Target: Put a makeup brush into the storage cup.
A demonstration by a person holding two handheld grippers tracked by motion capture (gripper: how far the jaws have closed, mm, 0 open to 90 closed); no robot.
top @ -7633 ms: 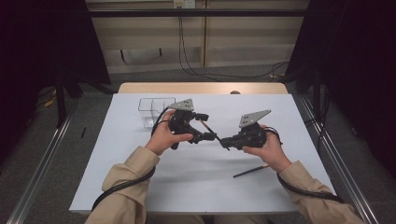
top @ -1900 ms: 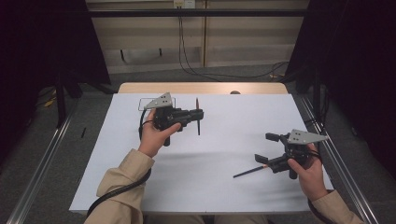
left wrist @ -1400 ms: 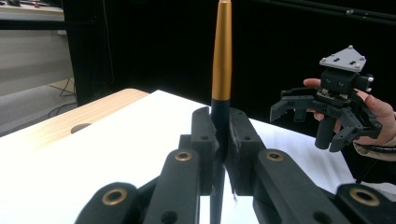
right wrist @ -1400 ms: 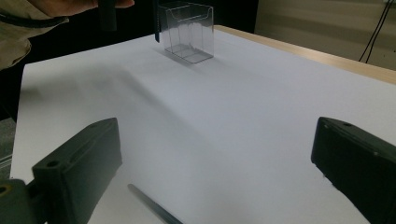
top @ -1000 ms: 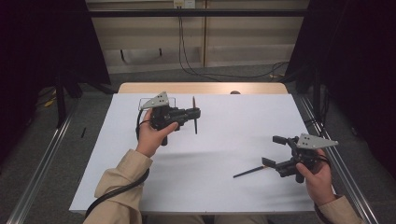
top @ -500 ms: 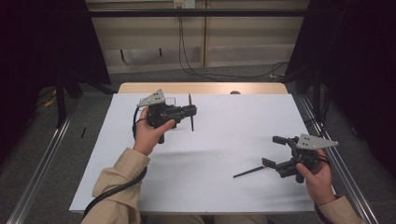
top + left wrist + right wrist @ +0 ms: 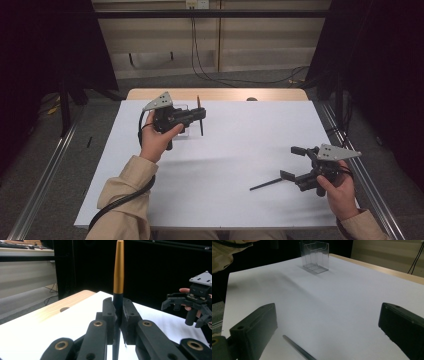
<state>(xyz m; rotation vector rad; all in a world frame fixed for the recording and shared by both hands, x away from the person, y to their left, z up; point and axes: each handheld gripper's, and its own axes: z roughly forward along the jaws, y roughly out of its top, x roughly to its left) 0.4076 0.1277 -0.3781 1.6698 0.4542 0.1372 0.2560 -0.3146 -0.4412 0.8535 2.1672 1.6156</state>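
Left gripper (image 7: 199, 116) clamps a pen upright at the far left of the table; right gripper (image 7: 296, 162) stands wide open, holding nothing.

The pen (image 7: 118, 277) has a smooth tapered gold upper section above a dark barrel, pinched between matte black jaws with brass-coloured pivot pins. In the high view it stands just beside a clear plastic holder (image 7: 315, 256), a rigid box with thin dividers, near the table's far left. The table (image 7: 240, 150) carries a plain white, smooth sheet, with a light wood strip along the far edge. A second thin dark pen (image 7: 266, 184) lies flat just left of the right gripper's spread jaws, apart from them. The sheet's middle lies bare between both hands.
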